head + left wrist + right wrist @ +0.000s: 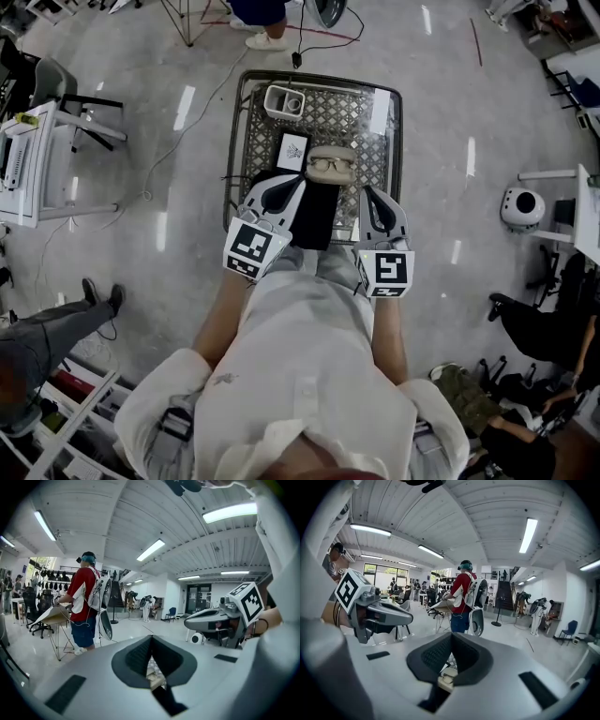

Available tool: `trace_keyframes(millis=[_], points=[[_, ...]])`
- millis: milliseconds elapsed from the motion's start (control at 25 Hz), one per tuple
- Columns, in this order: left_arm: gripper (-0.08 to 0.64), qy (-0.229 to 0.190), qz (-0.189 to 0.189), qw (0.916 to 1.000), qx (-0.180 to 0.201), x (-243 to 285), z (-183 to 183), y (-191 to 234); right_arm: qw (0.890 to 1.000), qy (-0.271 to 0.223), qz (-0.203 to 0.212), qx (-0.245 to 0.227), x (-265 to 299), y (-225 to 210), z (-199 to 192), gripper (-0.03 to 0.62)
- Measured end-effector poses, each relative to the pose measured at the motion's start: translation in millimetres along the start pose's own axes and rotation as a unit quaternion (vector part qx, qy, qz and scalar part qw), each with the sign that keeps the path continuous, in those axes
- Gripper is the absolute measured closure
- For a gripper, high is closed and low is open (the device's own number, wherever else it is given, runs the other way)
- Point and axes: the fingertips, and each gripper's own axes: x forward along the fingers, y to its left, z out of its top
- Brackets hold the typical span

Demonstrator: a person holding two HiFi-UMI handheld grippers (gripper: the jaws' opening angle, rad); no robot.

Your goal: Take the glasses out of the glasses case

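A beige glasses case [330,167] lies on the wire-mesh table [375,131], with a pair of glasses [329,163] resting in or on it. My left gripper [275,185] is just to the case's near left, raised, its jaws together with nothing held. My right gripper [372,195] is to the case's near right, also shut and empty. In the left gripper view the gripper [151,640] points level across the room; a sliver of beige case [155,680] shows below the jaws. The right gripper view shows its gripper [451,637] likewise, above the case [446,680].
A long flat black object [315,216] lies between the grippers at the table's near edge. A white card [292,150] and a white box [284,100] sit further back. A person in a red shirt [83,603] stands beyond the table. Chairs and desks ring the floor.
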Motion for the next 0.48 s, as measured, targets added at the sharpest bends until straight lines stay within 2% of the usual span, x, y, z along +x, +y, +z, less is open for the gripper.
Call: trace_keyframes(millis=[480], points=[[0.548,0.027,0.041,0.9986,-0.018,43.1,-20.9,16.1,0.998,0.035,0.045,0.014,43.3,-22.2,-42.8,0.586]])
